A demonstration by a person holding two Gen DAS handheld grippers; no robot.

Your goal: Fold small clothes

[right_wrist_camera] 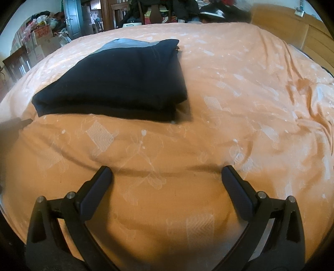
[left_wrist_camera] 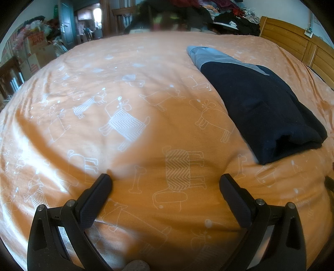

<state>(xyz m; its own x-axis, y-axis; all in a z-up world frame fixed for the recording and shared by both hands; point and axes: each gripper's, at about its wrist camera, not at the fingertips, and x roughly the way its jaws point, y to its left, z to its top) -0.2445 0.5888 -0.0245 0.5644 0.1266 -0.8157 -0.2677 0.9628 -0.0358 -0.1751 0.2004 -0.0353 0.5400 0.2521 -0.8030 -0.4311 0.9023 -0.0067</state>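
A dark navy garment with a grey-blue band at its far end lies folded into a flat stack on the orange bedspread, to the right in the left wrist view. The same folded garment sits ahead and to the left in the right wrist view. My left gripper hovers open above bare bedspread, well short and left of the garment. Over the orange bedspread, my right gripper is also open and holds nothing, with the garment's near edge some way beyond its fingers.
A wooden headboard borders the bed on the right. Piled clothes lie past the far edge. Boxes and bags and a blue door stand at the left. Wrinkles crease the spread at the right.
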